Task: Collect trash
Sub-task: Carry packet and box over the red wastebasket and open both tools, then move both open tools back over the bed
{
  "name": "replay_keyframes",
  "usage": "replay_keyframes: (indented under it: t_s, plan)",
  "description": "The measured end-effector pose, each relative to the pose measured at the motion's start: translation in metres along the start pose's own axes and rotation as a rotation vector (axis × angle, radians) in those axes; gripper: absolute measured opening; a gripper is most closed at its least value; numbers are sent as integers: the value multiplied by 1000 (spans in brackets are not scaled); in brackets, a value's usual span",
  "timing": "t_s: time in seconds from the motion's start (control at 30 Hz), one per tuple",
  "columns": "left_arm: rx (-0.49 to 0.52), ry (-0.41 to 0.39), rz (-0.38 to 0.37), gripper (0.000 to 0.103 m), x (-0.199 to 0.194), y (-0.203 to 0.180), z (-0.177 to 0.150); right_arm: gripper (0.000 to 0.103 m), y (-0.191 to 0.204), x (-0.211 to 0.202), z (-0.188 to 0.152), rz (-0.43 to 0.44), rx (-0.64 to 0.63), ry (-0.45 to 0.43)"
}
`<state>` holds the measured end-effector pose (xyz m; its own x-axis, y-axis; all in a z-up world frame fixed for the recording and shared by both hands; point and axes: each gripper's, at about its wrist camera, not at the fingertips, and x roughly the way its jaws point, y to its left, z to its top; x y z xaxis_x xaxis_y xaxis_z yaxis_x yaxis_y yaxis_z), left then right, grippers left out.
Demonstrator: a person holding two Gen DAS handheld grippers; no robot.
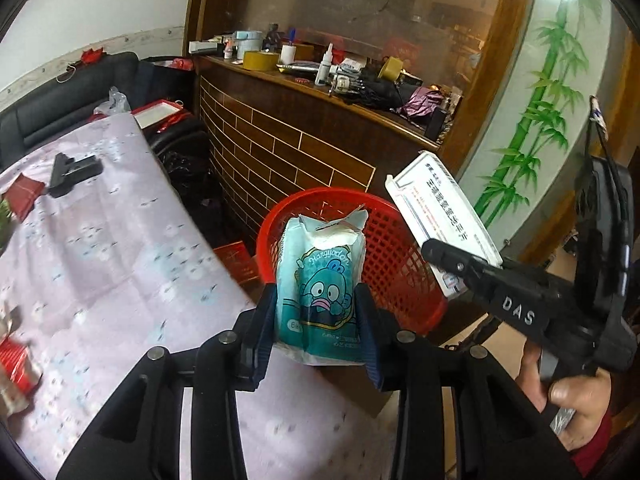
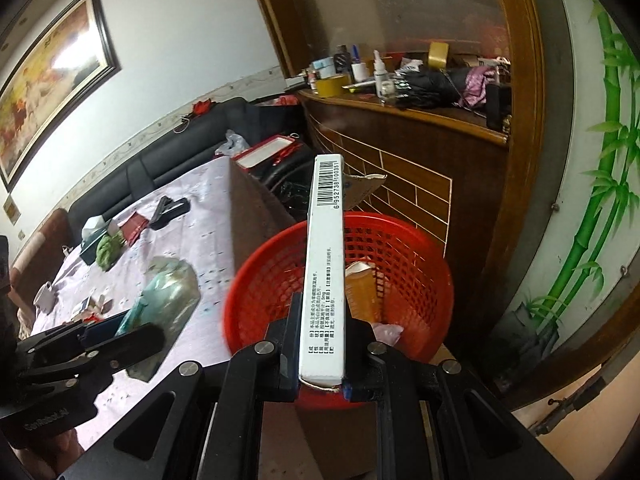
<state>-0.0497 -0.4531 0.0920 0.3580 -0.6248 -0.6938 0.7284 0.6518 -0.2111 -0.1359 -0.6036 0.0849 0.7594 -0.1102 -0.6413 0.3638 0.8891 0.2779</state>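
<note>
Two hand-held claws hang side by side at the edge of a worktop (image 1: 120,240) covered in a pale lilac patterned cloth, each carrying one piece of trash toward a red mesh plastic basket (image 2: 400,264).

The left claw (image 1: 316,312) pinches a teal tissue pack (image 1: 320,276) printed with a blue cartoon fish. Its blue pads press the pack's two sides near the lower half, so the torn white top stands free. The pack's long axis runs away from the camera, torn end pointing to 12 o'clock in the left wrist view, straight at the basket behind it. The squeeze looks light, since the soft pack is barely dented.

The right claw (image 2: 320,340) is pressed nearly together on a slim white medicine carton (image 2: 324,264), gripped across its thin faces near its lower end. The carton's long axis also runs from 6 to 12 o'clock in the right wrist view, barcode end farthest out and reaching over the basket's opening. In the left wrist view the same carton appears at 3 o'clock, tilted up toward 10 o'clock.

The basket sits just beyond the worktop's corner, against a wooden cabinet (image 1: 288,148) with a tile-pattern front. It already holds an orange-brown item (image 2: 362,292), its kind unclear. Holding each piece by its near end likely lets it drop cleanly into the basket once released.

More clutter remains on the worktop at 9 o'clock.
</note>
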Motion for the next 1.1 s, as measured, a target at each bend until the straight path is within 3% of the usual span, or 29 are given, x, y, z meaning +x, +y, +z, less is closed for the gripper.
replay_keyframes:
  t_s: [0.1, 0.17, 0.23, 0.53, 0.63, 0.7, 0.77, 1.1]
  plan:
    - [-14, 6, 1, 44, 19, 1, 9, 16, -15, 14, 6, -12, 21, 11]
    - [-40, 18, 5, 65, 30, 5, 13, 19, -22, 26, 11, -24, 25, 25]
    - [-61, 30, -16, 65, 33, 12, 12, 27, -30, 36, 15, -42, 44, 43]
    - [-79, 15, -19, 65, -1, 32, -7, 31, -24, 9, 6, -30, 45, -22]
    - [-83, 4, 14, 65, -22, 39, -18, 34, -4, -5, -1, 4, 18, -41]
    - [-92, -8, 39, 65, -41, 49, -29, 43, 12, -11, -6, 20, -2, -50]
    - [-103, -12, 68, 65, -56, 58, -38, 46, 32, -16, -13, 39, -30, -56]
    - [-219, -61, 169, 65, -139, 125, -98, 46, 131, -6, -52, 158, -181, 18]
